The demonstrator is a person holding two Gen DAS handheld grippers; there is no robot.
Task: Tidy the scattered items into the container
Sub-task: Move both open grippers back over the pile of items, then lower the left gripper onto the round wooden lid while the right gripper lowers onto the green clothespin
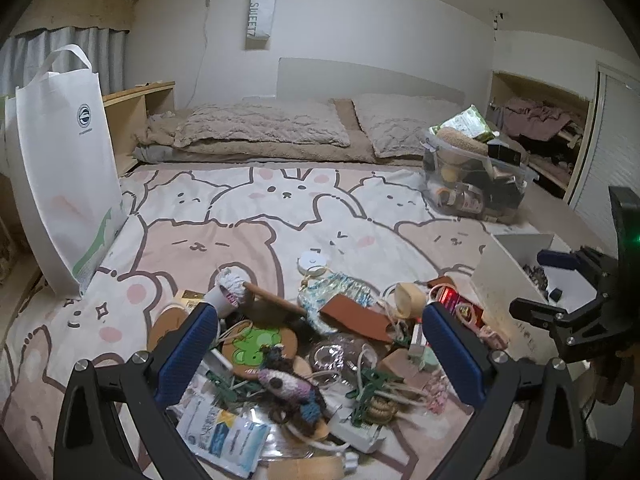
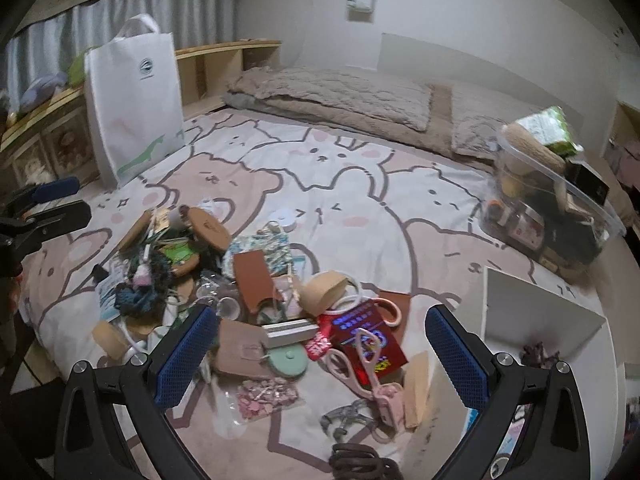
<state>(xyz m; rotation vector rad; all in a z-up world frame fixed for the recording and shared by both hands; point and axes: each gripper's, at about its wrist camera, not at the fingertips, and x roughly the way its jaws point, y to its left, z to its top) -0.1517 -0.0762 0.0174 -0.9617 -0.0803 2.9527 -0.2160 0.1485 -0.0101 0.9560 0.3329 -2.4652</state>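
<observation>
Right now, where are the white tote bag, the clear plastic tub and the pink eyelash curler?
white tote bag (image 1: 68, 168), left wrist view, on its front panel.
clear plastic tub (image 2: 560, 216), right wrist view, on its see-through side wall.
pink eyelash curler (image 2: 370, 364), right wrist view, on its handle.

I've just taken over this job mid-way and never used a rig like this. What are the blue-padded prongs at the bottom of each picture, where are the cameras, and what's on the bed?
Each picture comes from a fisheye camera mounted on a hand-held gripper, looking forward along its two blue-padded fingers. One view belongs to the left gripper, the other to the right gripper. Both are open and hold nothing. Below them, on the cartoon-animal bedspread, lies a pile of small clutter: a frog coaster, a red packet, pink scissors. A white box sits to the right, probably the container. Farther back is a full clear bin; a white tote bag stands on the left.
</observation>
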